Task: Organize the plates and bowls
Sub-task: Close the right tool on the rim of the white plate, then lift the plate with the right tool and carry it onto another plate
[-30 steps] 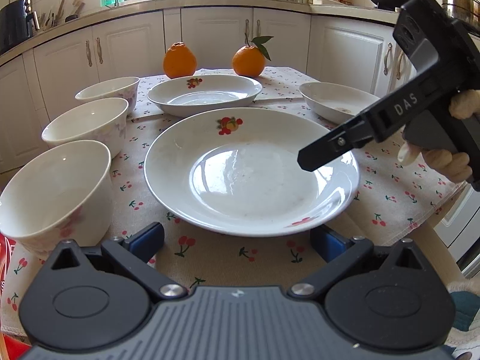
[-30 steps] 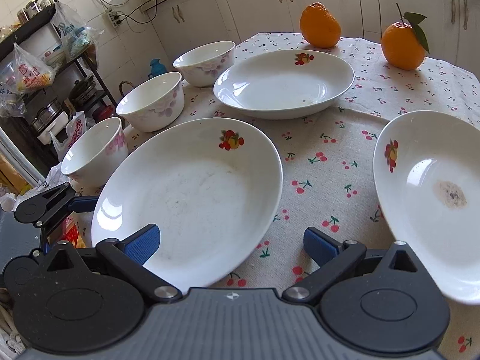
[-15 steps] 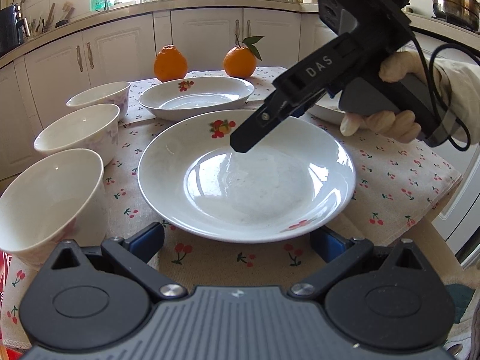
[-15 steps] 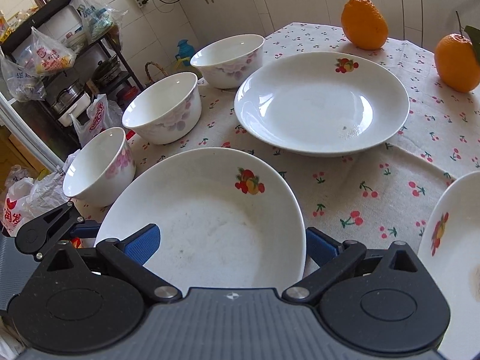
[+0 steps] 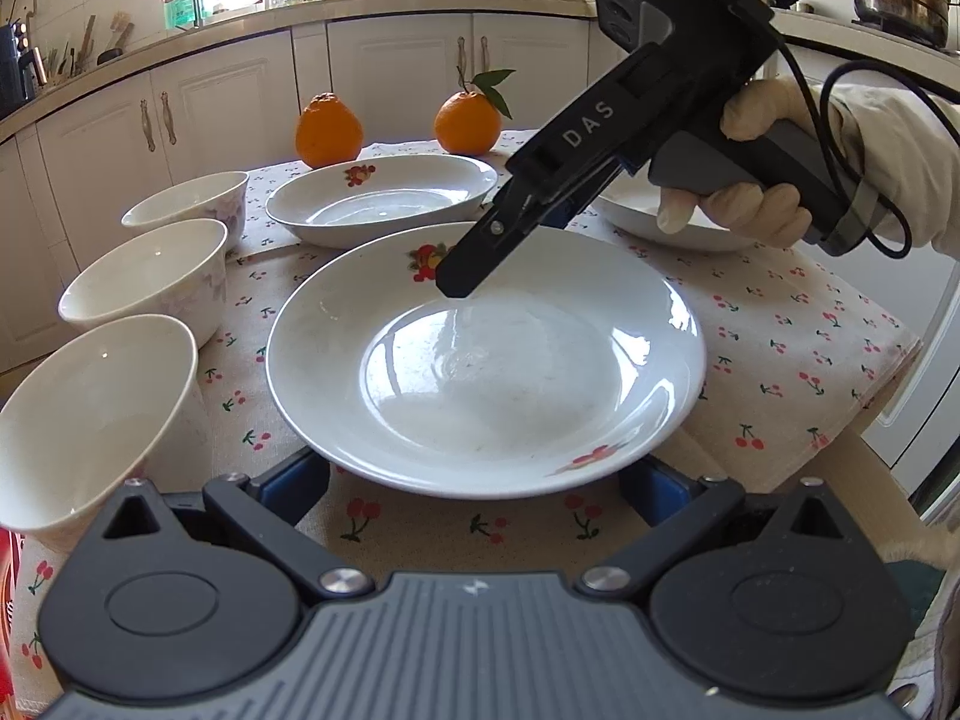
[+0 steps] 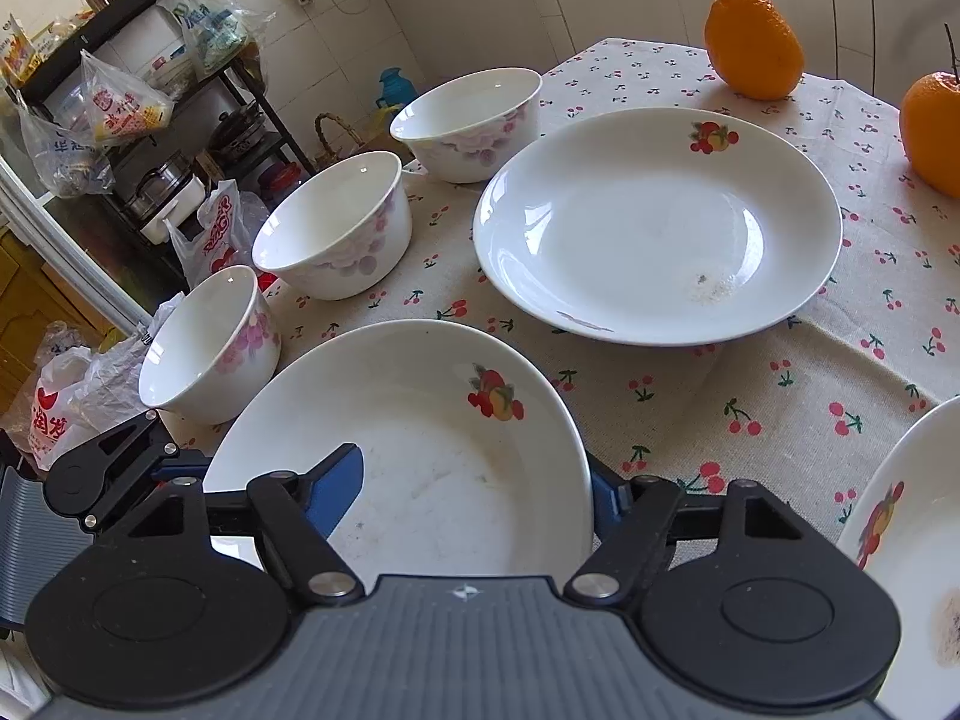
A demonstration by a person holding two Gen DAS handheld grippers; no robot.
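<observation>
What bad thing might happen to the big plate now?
The right gripper has just been closing around the rim of the near plate only; the smooth plate might slip or tip. Lifted, it might knock the nearest bowl, which sits close beside it. The left gripper sits open at the same plate and may collide.

Third plate [image 6: 912,570] cut by right edge; right gripper [image 6: 480,492] outer pad behind plate rim

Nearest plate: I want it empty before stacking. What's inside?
Plate: fruit print, faint smudges, no food. Right tongs, just closing, straddle its rim, one blue pad inside, covering its near part.
</observation>
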